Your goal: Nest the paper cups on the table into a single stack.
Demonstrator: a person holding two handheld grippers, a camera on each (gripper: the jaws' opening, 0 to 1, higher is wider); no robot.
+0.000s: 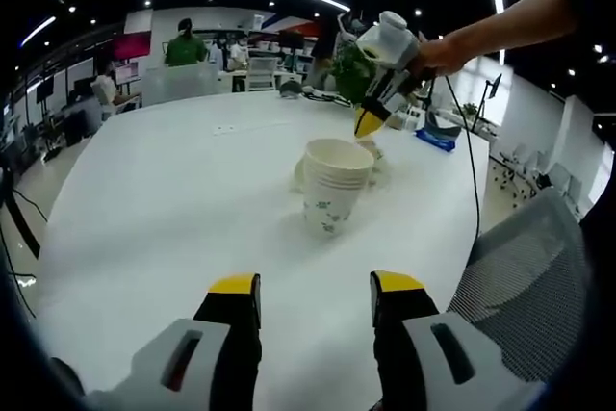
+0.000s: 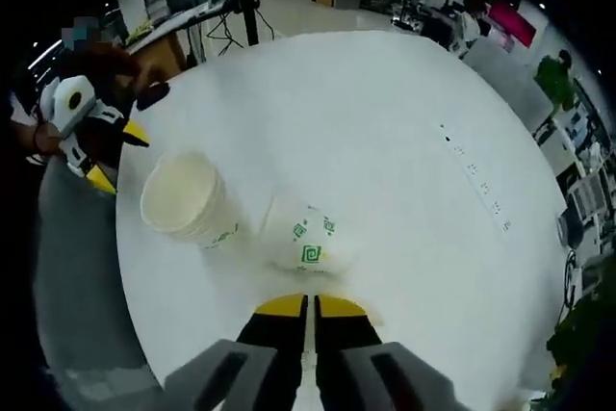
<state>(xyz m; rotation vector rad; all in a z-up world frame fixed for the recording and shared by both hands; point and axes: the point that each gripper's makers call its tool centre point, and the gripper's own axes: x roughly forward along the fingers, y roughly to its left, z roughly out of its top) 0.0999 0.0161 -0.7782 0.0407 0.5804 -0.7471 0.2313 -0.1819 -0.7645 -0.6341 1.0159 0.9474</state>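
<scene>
A stack of white paper cups [image 1: 335, 185] with green print stands upright in the middle of the round white table [image 1: 173, 199]. My left gripper [image 1: 316, 297] hangs open in front of the stack, well short of it, with nothing between its jaws. Just behind the stack a single paper cup [image 2: 303, 238] rests tilted against the table. My right gripper [image 2: 310, 309] is shut on that cup's rim. Seen from the left gripper view, the right gripper [image 1: 366, 125] comes down from the upper right in a person's hand. The stack [image 2: 188, 201] leans left of the single cup, with the left gripper [image 2: 117, 156] beyond it.
A grey mesh chair [image 1: 539, 286] stands at the table's right edge. A blue item [image 1: 438, 139] and clutter lie at the far side by a cable. A black object [image 2: 152, 95] sits near the table rim. People and desks fill the room behind.
</scene>
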